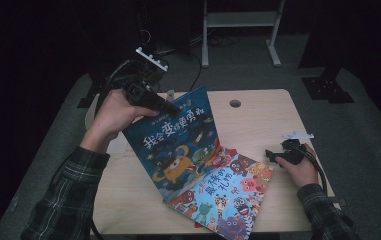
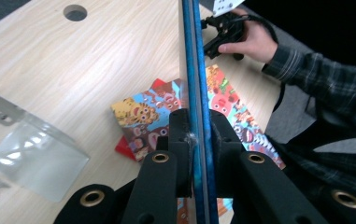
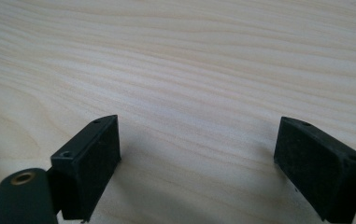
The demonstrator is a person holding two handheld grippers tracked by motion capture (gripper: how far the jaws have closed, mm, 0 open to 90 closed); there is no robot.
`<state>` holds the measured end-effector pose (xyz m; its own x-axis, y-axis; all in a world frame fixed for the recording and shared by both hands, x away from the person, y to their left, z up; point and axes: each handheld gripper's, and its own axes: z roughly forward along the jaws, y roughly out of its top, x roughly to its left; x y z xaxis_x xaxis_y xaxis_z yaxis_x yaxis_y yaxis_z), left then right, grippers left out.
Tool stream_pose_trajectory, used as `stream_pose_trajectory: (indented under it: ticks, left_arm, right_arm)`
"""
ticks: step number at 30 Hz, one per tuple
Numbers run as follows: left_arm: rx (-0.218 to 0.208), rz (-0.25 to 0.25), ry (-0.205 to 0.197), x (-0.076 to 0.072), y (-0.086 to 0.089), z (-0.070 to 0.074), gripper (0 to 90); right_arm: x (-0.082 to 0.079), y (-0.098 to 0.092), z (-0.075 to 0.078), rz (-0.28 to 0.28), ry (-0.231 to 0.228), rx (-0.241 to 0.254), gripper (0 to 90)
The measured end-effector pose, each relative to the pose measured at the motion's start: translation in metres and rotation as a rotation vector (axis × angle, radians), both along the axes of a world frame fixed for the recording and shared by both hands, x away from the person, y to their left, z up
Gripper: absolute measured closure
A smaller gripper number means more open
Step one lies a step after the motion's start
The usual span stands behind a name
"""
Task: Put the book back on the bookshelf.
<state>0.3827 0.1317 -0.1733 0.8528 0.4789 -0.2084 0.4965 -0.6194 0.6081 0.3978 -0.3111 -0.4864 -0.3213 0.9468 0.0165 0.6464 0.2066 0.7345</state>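
My left gripper (image 1: 167,107) is shut on the upper edge of a blue picture book (image 1: 178,145), which is raised and tilted off the wooden table (image 1: 258,115). In the left gripper view the book's thin blue edge (image 2: 195,70) runs straight up between the pads of my left gripper (image 2: 196,130). A second, colourful book (image 1: 228,192) lies flat under the blue book's lower edge. My right gripper (image 1: 270,154) rests low at the table's right side, pointing left. Its jaws (image 3: 196,149) stand wide open over bare wood with nothing between them.
A clear plastic stand (image 2: 31,158) sits on the table's left part, beside the raised book. Something red (image 2: 125,148) pokes out from under the colourful book (image 2: 143,116). A round cable hole (image 1: 235,103) is near the far edge. Bare wood (image 3: 189,56) lies ahead of my right gripper.
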Motion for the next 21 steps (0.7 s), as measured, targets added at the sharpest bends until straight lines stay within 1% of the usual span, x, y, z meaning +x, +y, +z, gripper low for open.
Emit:
stream_pose_trajectory:
  ticks: [2,4,5,13,15,21]
  left_arm:
    - [0.006,-0.007,-0.024,-0.003,0.001,0.003,82.5]
    - [0.019,0.013,-0.052,-0.006,0.004,0.007,82.6]
    - [0.02,0.021,-0.059,-0.006,0.006,0.008,82.6]
    - [-0.005,0.05,-0.061,-0.008,0.026,0.011,82.5]
    - [-0.002,0.063,-0.065,-0.008,0.033,0.012,82.5]
    - [-0.01,0.111,-0.069,-0.01,0.056,0.011,82.5]
  right_arm:
    - [0.0,0.0,0.0,0.0,0.0,0.0,13.3]
    - [0.0,0.0,0.0,0.0,0.0,0.0,13.3]
    - [0.0,0.0,0.0,-0.001,0.0,0.0,13.2]
    - [0.0,0.0,0.0,-0.001,0.0,0.0,13.2]
    - [0.0,0.0,0.0,-0.001,0.0,0.0,13.2]
    - [0.0,0.0,0.0,-0.001,0.0,0.0,13.2]
